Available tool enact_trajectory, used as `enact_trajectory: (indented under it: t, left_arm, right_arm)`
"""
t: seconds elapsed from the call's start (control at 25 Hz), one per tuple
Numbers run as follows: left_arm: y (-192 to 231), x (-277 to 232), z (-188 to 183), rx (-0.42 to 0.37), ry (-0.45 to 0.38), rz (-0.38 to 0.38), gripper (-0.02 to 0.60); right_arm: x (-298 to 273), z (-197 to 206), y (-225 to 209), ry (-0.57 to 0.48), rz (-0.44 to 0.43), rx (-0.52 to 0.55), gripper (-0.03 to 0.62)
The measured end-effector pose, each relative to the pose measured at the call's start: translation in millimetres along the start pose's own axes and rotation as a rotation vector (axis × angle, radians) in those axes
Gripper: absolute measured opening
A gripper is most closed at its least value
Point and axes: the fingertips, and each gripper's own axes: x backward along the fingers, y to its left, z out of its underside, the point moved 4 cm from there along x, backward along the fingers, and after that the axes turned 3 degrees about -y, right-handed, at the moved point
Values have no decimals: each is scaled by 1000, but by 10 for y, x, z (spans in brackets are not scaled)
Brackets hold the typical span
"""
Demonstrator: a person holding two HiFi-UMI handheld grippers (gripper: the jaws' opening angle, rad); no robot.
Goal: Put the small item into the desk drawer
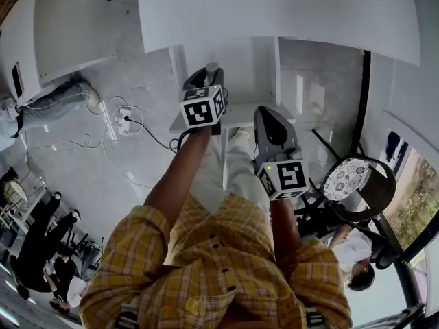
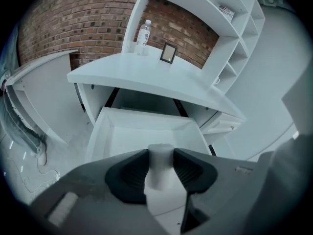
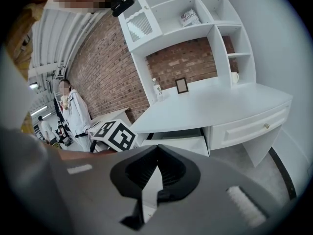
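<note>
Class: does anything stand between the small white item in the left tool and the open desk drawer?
Nothing visible does. The small white item sits clamped in the left tool, and the open drawer lies just beyond it, unobstructed.

Head view: looked steeply down from above onto open drawer (image 1: 236,115) and floor (image 1: 82,163). Left gripper view: sat close over same drawer, faced desk top (image 2: 146,72) and brick wall (image 2: 88,23). Right gripper view: stood further back, right of drawer, faced same desk top and wall; drawer shared by all three
</note>
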Motion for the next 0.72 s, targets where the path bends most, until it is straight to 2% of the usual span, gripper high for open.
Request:
enact_trajectory:
  t: [0.28, 0.72]
  left_arm:
    - [39, -301, 128, 19, 54, -8, 169]
    - [131, -607, 263, 64, 108, -13, 169]
  right_arm:
    - [-59, 17, -4, 15, 5, -13, -4]
    - [-88, 263, -84, 62, 29, -21, -3]
